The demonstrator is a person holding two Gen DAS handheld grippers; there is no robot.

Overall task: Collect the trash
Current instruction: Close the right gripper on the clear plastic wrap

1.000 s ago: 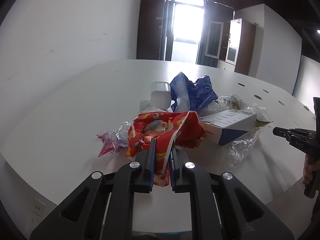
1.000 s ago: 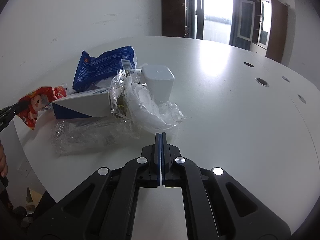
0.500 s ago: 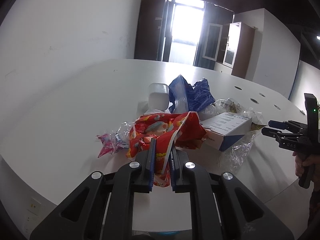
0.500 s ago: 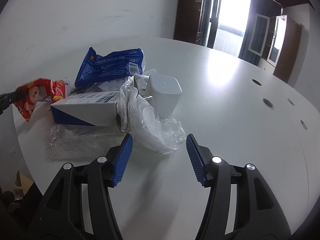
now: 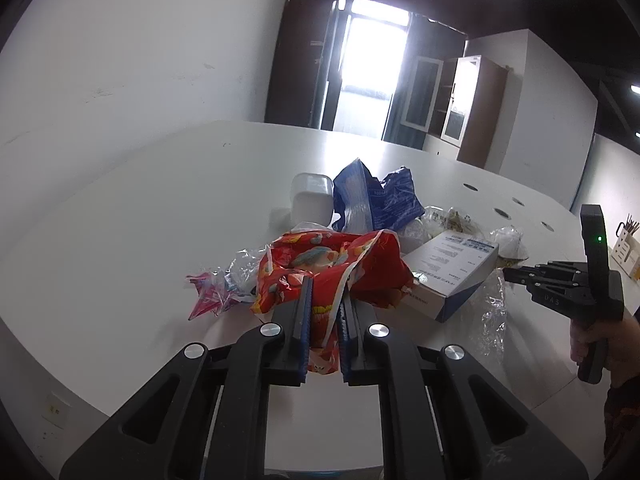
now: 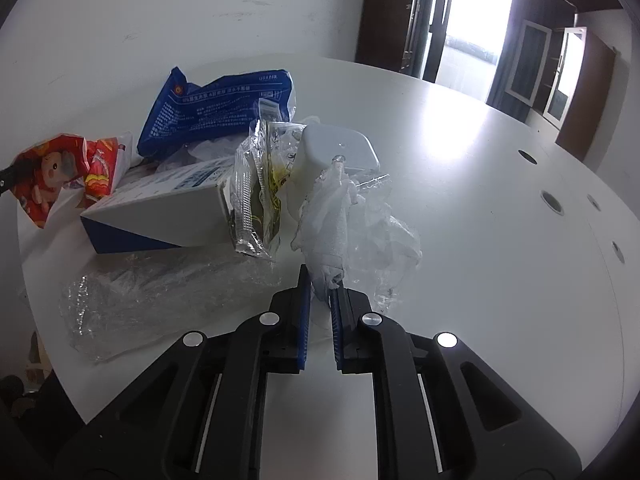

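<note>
Two grippers, both busy: left gripper [image 5: 323, 294] has its jaws clamped on the crinkly red printed plastic bag [image 5: 332, 264]. Right gripper [image 6: 320, 286] just closed its jaws on a crumpled clear plastic wrapper with white tissue [image 6: 340, 216] on the white round worktop [image 6: 500, 200]. Only the left view catches the pink foil wrapper [image 5: 210, 290].

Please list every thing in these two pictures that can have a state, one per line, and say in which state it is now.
left gripper: shut on the red bag.
red bag: crumpled, mouth open.
right gripper: jaws just closed, shut on the clear wrapper.
clear wrapper: crumpled, pinched at its near end.
white-and-blue box: lying on its side.
blue bag: crumpled, propped on the pile.
white container: tilted.
</note>
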